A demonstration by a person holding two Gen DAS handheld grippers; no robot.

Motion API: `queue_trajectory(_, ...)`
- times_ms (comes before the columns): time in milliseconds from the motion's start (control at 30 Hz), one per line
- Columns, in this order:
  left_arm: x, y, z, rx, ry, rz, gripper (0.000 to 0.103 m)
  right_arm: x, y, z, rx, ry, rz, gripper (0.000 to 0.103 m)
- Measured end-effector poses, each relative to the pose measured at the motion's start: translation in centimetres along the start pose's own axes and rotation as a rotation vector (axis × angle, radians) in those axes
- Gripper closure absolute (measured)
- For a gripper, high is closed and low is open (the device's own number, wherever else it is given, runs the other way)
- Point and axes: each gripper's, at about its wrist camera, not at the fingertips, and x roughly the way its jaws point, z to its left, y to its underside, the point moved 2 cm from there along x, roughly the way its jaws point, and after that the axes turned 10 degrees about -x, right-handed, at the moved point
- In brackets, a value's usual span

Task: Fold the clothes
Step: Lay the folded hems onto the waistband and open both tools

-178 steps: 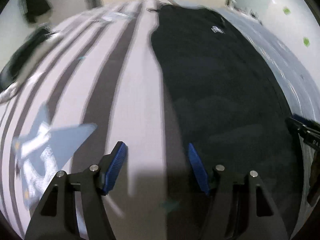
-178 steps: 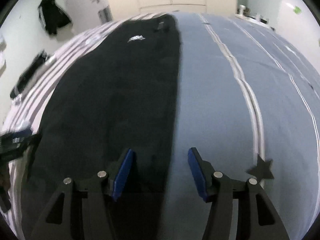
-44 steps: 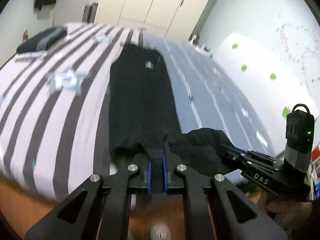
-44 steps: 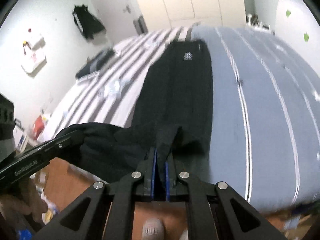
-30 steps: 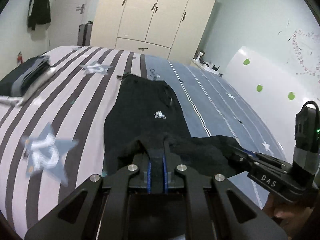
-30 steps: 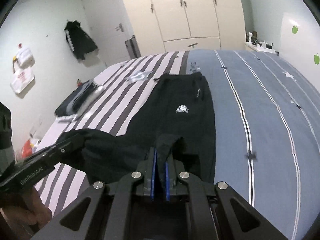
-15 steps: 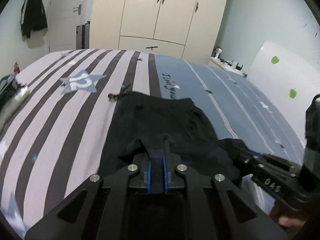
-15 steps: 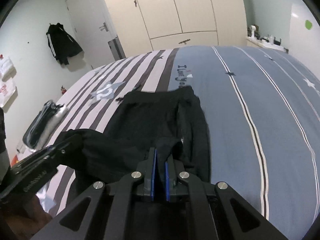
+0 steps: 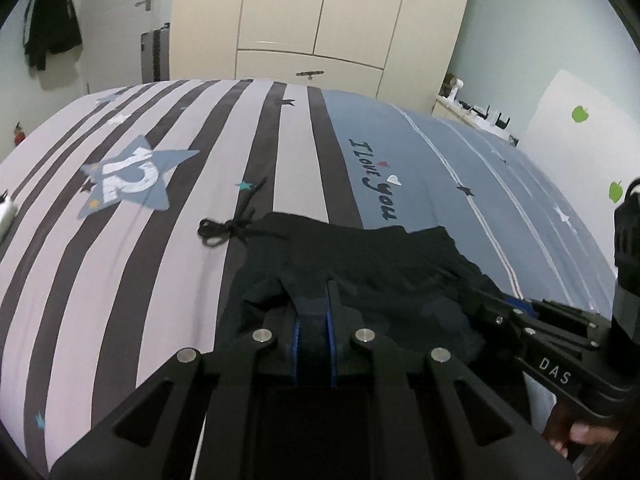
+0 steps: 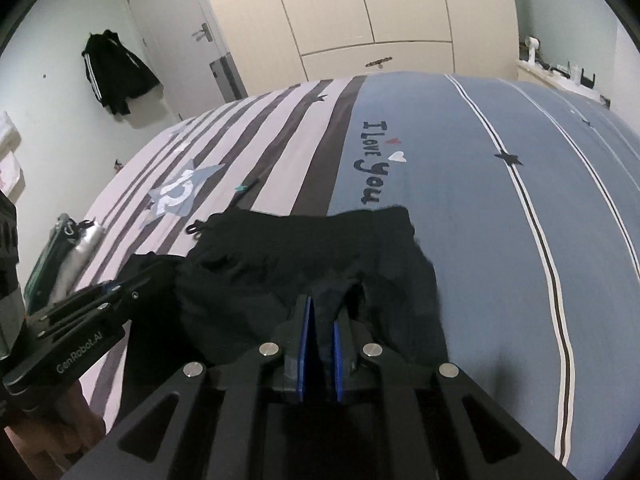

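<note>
Black track pants (image 9: 360, 256) lie on the bed, their lower end doubled forward over the waistband. A black drawstring (image 9: 228, 228) trails from the waistband to the left. My left gripper (image 9: 313, 320) is shut on the left corner of the pants' leg end. My right gripper (image 10: 320, 340) is shut on the right corner of the same end (image 10: 328, 256). Each gripper shows in the other's view: the right gripper (image 9: 520, 312) to the right, the left gripper (image 10: 108, 292) to the left. Both hold the cloth just above the waistband.
The bed cover (image 9: 120, 280) has grey and white stripes on the left and blue (image 10: 500, 220) on the right. A folded dark pile with a metal bottle (image 10: 76, 252) lies at the bed's left edge. Cream wardrobes (image 9: 316, 20) stand beyond the bed. A black jacket (image 10: 116, 72) hangs on the left wall.
Both grippers, first open over the flat pants, shut on the leg end and carried it forward over the pants. The logo is now covered and the waistband is near.
</note>
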Motion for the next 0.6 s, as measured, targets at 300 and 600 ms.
queue_trajectory(300,0.5,-1.4,3.5,-0.188,0.082,0.069,0.040,1.2,-1.7,-4.5,0.218,-0.252,0.061,0.010)
queue_trajectory(600,-3.4,-0.6,3.3,-0.052,0.003,-0.096,0.033,-3.6,0.4,-5.2,0.095,0.068,-0.097,0.017)
